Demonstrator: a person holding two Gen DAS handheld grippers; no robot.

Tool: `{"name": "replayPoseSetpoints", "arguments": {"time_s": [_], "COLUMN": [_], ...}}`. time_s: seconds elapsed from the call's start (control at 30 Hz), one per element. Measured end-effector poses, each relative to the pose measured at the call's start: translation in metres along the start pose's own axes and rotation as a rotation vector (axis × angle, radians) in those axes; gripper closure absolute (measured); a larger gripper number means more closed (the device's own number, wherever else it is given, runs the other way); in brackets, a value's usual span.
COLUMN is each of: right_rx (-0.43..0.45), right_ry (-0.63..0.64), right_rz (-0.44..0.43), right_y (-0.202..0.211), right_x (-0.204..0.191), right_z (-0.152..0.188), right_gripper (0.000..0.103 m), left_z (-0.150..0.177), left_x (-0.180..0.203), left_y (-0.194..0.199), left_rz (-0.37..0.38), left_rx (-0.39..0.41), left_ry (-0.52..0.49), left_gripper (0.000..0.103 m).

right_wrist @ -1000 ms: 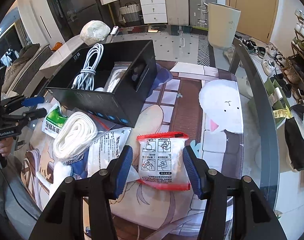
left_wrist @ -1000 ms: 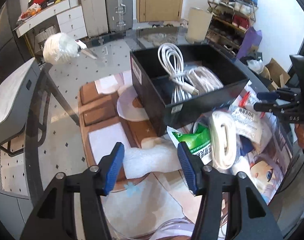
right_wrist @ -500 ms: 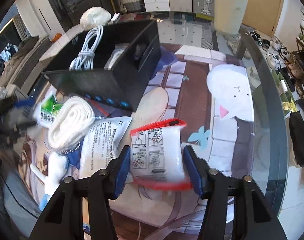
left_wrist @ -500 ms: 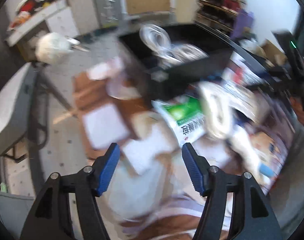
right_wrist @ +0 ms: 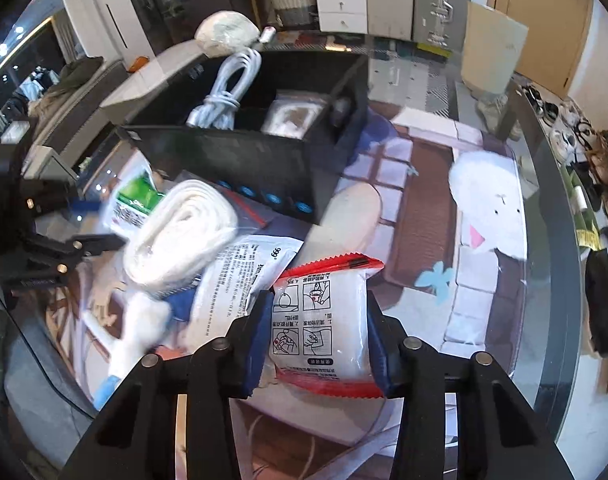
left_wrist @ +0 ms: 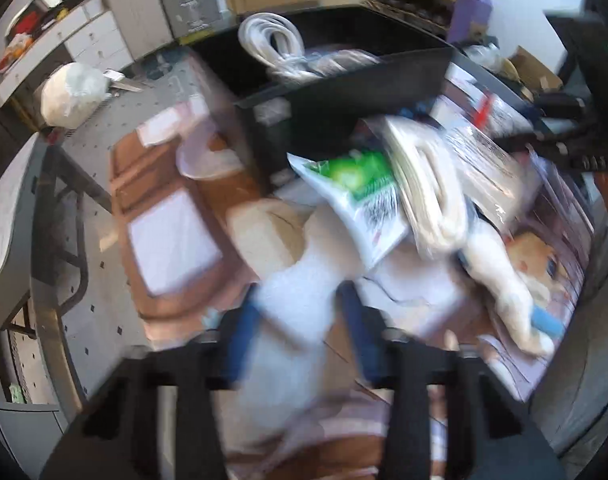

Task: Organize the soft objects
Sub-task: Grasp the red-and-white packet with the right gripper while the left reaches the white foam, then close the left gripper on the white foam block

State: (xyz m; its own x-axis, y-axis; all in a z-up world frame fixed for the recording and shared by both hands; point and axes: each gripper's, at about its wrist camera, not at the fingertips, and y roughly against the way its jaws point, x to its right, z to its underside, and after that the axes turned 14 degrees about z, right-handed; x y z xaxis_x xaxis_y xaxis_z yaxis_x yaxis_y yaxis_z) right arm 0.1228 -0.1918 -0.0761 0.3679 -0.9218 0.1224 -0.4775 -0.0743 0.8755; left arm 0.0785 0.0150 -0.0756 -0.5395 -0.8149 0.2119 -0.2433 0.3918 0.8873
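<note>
Red-edged and see-through, the wipes packet [right_wrist: 324,328] sits between the blue pads of the right gripper [right_wrist: 318,338]. Both pads press on its sides, so the gripper is pinching it. The packet is lifted a bit, with its top tipped toward 1 o'clock.

At 10 o'clock from it lies a rolled white cloth [right_wrist: 181,232], resting on a flat white bag with black writing [right_wrist: 243,276]. A green and white pack [right_wrist: 133,204] is just past the roll, at 10 o'clock again. Behind them all, at 12 o'clock, stands the black box [right_wrist: 239,152]. A white cable [right_wrist: 227,92] is coiled in its left part, and a clear bag [right_wrist: 293,114] lies in the next part.

The left gripper [left_wrist: 299,336] is blurry in its own view. A fluffy white soft thing [left_wrist: 299,300] runs between its blue pads [left_wrist: 239,336]. I cannot tell if the pads squeeze it. The fluffy thing reaches toward 1 o'clock, under the green and white pack [left_wrist: 356,200]. Everything lies on a picture mat [right_wrist: 420,208].
</note>
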Motion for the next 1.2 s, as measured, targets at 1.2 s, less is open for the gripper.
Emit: {"name": "replayPoseSetpoints", "arguments": {"time_s": [1.2], "right_rx": [0.089], "right_ry": [0.026], "right_rz": [-0.088], "right_y": [0.021], "right_x": [-0.023], "right_z": [-0.006], "right_gripper": [0.06], "left_z": [-0.009], "left_x": [0.002], "left_y": [0.062], "left_rz": [0.02], "left_rx": [0.254], "left_ry": [0.035], "left_gripper": [0.071]}}
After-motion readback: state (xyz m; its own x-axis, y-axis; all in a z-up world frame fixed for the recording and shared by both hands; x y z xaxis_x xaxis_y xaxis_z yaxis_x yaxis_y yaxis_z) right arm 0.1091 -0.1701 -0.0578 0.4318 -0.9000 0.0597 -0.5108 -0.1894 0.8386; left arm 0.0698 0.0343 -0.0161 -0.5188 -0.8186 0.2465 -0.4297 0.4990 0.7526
